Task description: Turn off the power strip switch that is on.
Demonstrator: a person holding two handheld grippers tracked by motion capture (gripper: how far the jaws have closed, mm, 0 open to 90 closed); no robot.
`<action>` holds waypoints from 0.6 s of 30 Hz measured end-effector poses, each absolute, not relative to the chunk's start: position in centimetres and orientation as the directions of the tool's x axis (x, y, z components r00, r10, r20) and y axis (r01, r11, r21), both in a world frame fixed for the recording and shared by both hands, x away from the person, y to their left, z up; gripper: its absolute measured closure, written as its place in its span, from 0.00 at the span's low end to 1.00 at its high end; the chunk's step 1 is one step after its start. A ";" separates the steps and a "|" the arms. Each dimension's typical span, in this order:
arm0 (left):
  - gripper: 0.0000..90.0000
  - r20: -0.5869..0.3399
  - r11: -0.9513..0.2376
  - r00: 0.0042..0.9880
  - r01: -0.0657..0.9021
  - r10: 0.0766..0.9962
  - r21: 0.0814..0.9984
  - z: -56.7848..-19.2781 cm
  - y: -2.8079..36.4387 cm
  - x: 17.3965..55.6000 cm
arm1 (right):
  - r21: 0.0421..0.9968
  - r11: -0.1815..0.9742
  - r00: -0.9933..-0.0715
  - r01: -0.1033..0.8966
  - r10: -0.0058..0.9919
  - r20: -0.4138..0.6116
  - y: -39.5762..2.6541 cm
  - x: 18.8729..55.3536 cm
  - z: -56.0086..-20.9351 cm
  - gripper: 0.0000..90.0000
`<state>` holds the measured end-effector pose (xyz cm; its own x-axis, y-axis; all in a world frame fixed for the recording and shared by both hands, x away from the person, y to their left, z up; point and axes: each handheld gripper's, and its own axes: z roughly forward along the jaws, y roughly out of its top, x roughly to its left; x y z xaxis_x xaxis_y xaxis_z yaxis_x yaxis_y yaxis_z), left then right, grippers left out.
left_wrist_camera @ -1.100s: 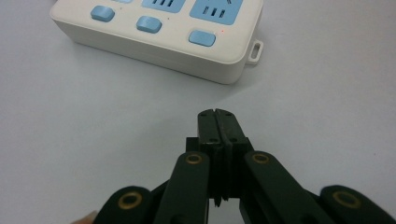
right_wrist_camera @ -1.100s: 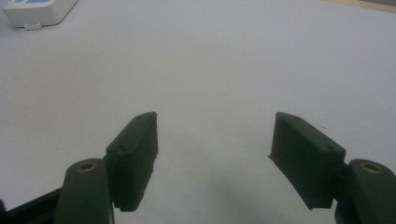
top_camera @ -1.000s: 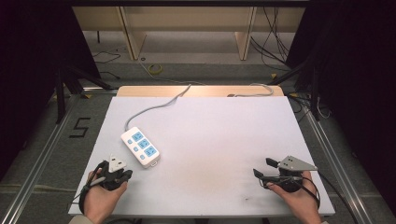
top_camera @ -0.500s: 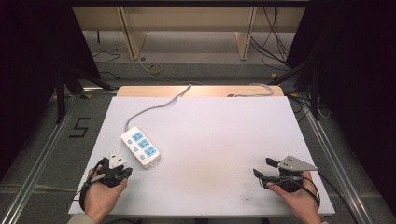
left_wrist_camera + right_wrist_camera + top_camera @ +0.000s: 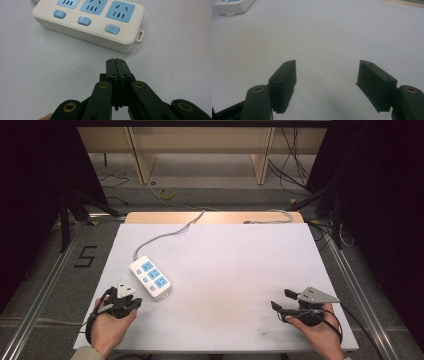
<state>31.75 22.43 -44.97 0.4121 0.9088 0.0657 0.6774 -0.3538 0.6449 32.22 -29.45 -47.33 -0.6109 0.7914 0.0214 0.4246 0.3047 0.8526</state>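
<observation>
A white power strip (image 5: 150,277) with blue sockets and blue switches lies on the left half of the white table (image 5: 235,270), its grey cable (image 5: 165,236) running to the far edge. My left gripper (image 5: 136,302) rests near the table's front left, just short of the strip's near end, shut with nothing between its jaws. In the left gripper view the strip (image 5: 90,21) lies close ahead of the closed gripper (image 5: 116,62). My right gripper (image 5: 281,300) sits at the front right, open and empty. The right gripper view has the strip's corner (image 5: 233,6) far off at top left.
A wooden board (image 5: 215,217) edges the table's far side. Metal rails (image 5: 47,285) run along both sides of the table. A floor marking "5" (image 5: 86,256) lies left of it. Cables (image 5: 165,195) trail on the floor behind, below wooden furniture legs (image 5: 142,155).
</observation>
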 end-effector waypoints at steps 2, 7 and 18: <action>1.00 0.066 -0.357 0.415 0.678 0.907 0.642 -44.9 22.4 31.8 | 0.853 0.304 -0.611 0.424 0.791 0.021 -29.5 32.2 -47.3 0.36; 1.00 0.063 -0.353 0.413 0.679 0.908 0.643 -44.8 22.4 32.0 | 0.853 0.305 -0.612 0.424 0.791 0.021 -29.4 32.2 -47.3 0.36; 1.00 0.066 -0.357 0.414 0.680 0.908 0.641 -44.5 22.1 32.5 | 0.853 0.307 -0.617 0.422 0.787 0.022 -29.4 32.2 -47.3 0.36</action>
